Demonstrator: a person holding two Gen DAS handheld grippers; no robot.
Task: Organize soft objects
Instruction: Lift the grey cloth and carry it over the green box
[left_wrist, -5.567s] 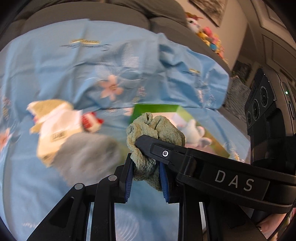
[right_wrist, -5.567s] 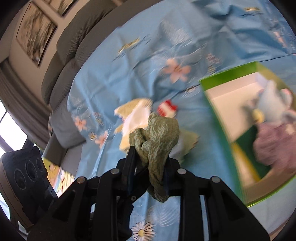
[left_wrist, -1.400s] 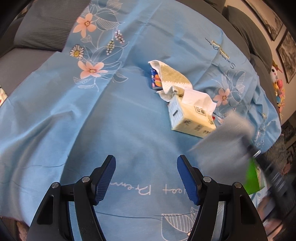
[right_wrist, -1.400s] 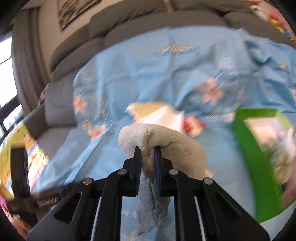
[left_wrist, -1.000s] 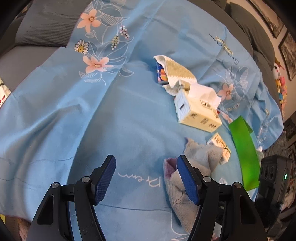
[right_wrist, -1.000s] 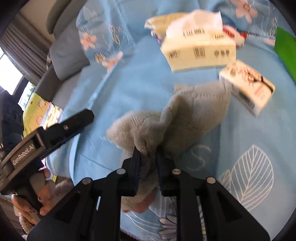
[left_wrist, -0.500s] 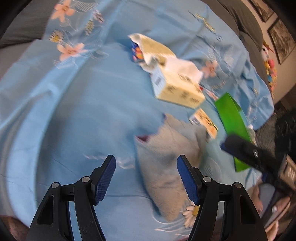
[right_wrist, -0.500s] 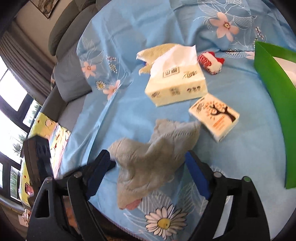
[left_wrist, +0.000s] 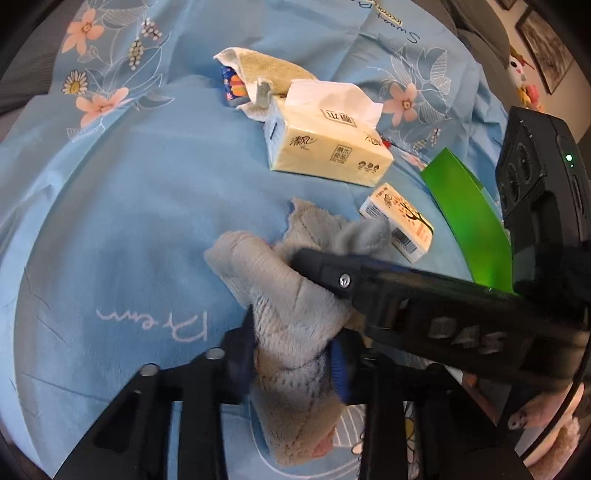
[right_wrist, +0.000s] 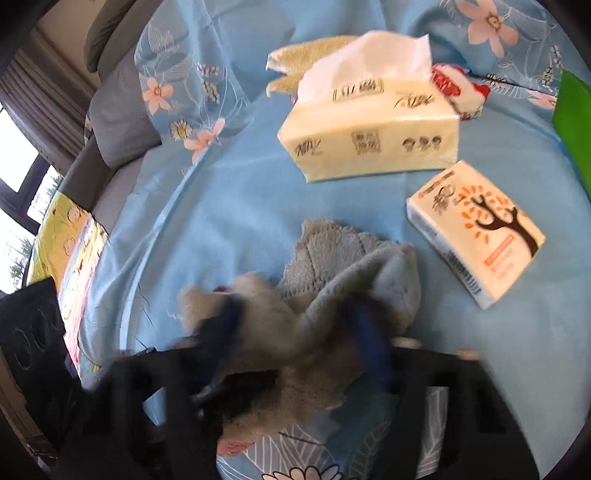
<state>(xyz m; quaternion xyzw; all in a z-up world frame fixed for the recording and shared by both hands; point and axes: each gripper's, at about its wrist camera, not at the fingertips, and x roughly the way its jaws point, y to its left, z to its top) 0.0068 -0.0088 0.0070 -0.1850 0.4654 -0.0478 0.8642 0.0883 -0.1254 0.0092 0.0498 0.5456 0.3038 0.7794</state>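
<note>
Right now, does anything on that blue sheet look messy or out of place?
Yes. The grey towel lies crumpled in a heap, with both grippers closing on it. Behind the tissue box, a beige cloth is draped loosely over a colourful packet.

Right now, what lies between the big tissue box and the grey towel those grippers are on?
Only bare blue sheet. The right wrist view shows it best: the tissue box sits apart from the grey towel, nothing between.

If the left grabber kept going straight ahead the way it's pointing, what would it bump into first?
Probably nothing new: the left gripper is closing around the grey towel, already between its fingers. Straight beyond lies more towel and the blue sheet, though depth is hard to judge.
</note>
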